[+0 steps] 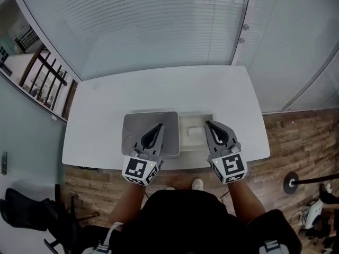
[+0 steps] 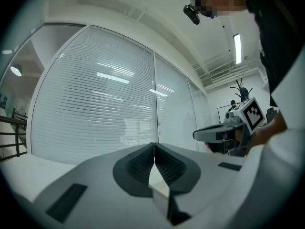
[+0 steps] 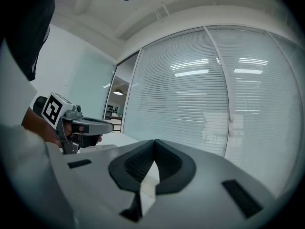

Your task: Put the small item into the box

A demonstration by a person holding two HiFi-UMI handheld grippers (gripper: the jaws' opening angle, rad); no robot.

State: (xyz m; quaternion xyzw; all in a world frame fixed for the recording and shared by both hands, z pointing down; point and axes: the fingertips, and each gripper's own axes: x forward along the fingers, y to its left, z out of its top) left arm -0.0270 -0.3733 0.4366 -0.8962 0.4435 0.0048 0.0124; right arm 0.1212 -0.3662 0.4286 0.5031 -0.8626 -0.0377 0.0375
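A shallow white box (image 1: pixel 184 142) sits near the table's front edge, with a small white item (image 1: pixel 194 133) lying inside it. A grey square lid (image 1: pixel 136 125) lies flat just to the left of the box. My left gripper (image 1: pixel 159 125) hovers over the lid with its jaws shut and nothing between them (image 2: pixel 154 147). My right gripper (image 1: pixel 207 123) hangs over the box's right side, also shut and empty (image 3: pixel 155 142). Each gripper shows in the other's view: the right gripper (image 2: pixel 224 132) and the left gripper (image 3: pixel 81 125).
The white table (image 1: pixel 159 91) stands against a glass wall with blinds (image 1: pixel 159 25). Wooden floor (image 1: pixel 296 136) lies to the right and in front. A black chair (image 1: pixel 32 210) stands at the lower left, a stand base (image 1: pixel 291 183) at the right.
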